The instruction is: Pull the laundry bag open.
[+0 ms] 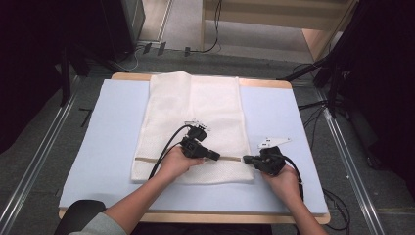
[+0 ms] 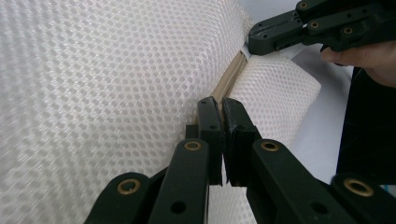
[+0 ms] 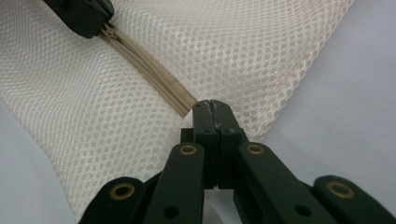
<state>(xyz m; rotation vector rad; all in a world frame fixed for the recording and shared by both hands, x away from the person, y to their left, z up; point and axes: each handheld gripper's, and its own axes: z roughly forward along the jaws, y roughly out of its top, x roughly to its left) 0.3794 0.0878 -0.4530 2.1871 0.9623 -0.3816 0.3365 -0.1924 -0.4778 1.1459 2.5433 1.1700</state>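
**Grippers at both ends of the zipper**

Jaws on your left gripper (image 2: 219, 105) are pinched together right on the tan zipper (image 2: 229, 79) of the white mesh bag (image 1: 195, 117). It looks like they hold the little zipper pull, but the pull itself is hidden between the black tips, so that is a guess.

Your right gripper (image 3: 211, 106) is pinched tight too. Its tips sit at the end of the zipper, at the bag's right edge, and seem to pin the cloth there.

The bag lies flat on the pale blue table mat (image 1: 112, 127). The zipper runs sideways across the near part of the bag, from your left gripper straight toward your right one. The two grippers face each other along that line, with a short bit of zipper between them.

So the next move likely goes along that line. Your left hand (image 1: 177, 161) is the one on the zipper, so it would slide while the right hand (image 1: 281, 178) holds the bag in place.
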